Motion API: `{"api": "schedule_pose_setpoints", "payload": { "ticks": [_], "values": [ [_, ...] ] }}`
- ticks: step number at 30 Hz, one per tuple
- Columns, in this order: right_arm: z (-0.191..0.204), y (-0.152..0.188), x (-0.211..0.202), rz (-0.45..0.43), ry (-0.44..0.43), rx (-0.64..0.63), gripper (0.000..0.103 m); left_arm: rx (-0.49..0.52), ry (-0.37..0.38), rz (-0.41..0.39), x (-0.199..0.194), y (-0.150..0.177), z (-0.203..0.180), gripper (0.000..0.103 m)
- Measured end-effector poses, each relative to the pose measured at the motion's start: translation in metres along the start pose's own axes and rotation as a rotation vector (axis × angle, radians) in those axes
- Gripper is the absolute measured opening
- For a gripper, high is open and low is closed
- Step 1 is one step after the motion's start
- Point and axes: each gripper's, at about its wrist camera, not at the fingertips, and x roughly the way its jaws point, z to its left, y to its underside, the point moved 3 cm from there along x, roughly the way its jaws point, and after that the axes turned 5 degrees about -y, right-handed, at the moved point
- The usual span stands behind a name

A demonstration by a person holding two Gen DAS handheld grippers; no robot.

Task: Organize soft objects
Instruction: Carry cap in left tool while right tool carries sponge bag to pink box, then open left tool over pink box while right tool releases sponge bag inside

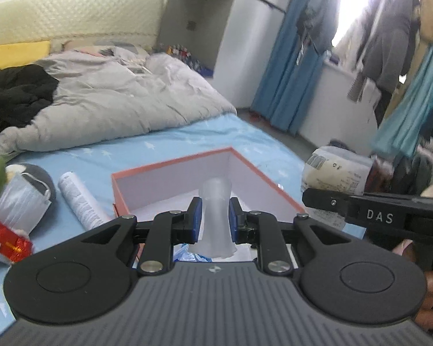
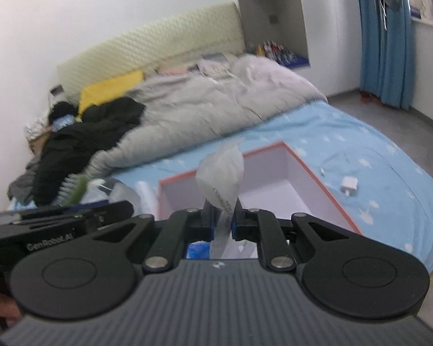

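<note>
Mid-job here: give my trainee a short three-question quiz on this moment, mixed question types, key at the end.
1. True or false: the left gripper is shut on a frosted translucent plastic piece.
2. Multiple choice: the open orange-rimmed box rests on
A. the grey floor
B. the blue star-print sheet
C. the grey duvet
3. Fill in: the right gripper is shut on a thin white ____ with printing on it, held above the box.

Key
1. True
2. B
3. plastic bag (crumpled; what it contains, if anything, cannot be told)
</note>
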Motion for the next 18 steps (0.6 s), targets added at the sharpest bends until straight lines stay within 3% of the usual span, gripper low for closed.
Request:
{"api": "schedule_pose_setpoints", "payload": {
  "ticks": [5, 11, 15, 18],
  "values": [
    [-0.029, 0.015, 0.029, 0.083, 0.069, 0.003, 0.014, 0.032, -0.013, 0.077, 0.045, 0.006, -0.008, 0.022],
    [-0.058, 0.034, 0.053, 0.169, 0.089, 0.062, 0.015, 0.042, -0.008, 0.174, 0.088, 0.016, -0.011, 0.022],
    [-0.067, 0.042, 0.062, 0.200, 0.104, 0.075, 0.015, 0.063, -0.024, 0.205, 0.100, 0.019, -0.014, 0.022],
    [-0.069, 0.046, 0.064, 0.215, 0.103, 0.076, 0.016, 0.070, -0.025, 0.210, 0.101, 0.022, -0.016, 0.028]
  ]
}}
